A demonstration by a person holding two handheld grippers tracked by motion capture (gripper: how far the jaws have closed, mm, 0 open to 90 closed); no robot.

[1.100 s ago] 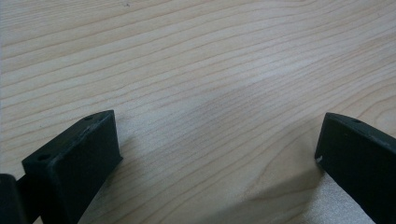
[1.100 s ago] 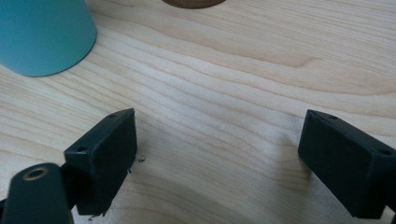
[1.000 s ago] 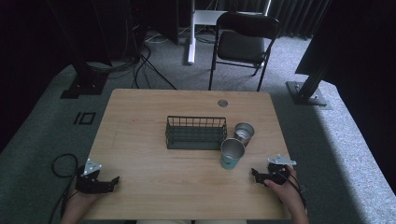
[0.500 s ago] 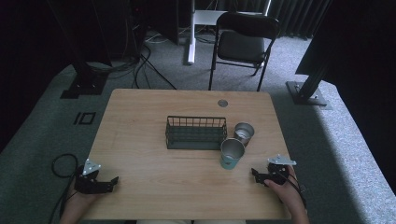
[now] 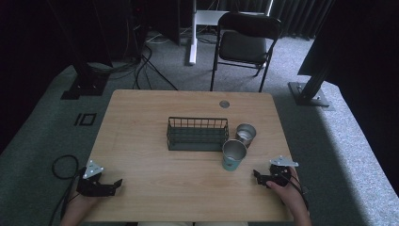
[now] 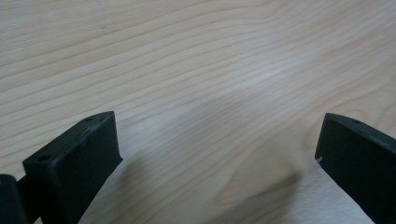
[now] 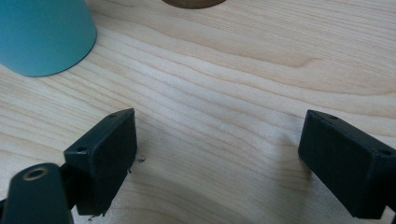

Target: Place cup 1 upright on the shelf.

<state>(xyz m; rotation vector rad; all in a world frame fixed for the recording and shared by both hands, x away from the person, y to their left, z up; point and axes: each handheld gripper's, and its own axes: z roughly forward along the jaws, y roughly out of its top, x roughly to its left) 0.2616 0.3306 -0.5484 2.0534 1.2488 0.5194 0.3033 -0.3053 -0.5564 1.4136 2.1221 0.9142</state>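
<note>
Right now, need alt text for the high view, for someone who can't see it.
A wooden table seen from above holds a wire basket at its middle, with a teal cup and a steel cup to the basket's right. The left claw and right claw rest open near the near edge, held by hands.

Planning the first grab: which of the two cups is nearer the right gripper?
The teal cup, standing in front of the wire basket's right end; the silver cup sits farther back, beside the basket.
</note>
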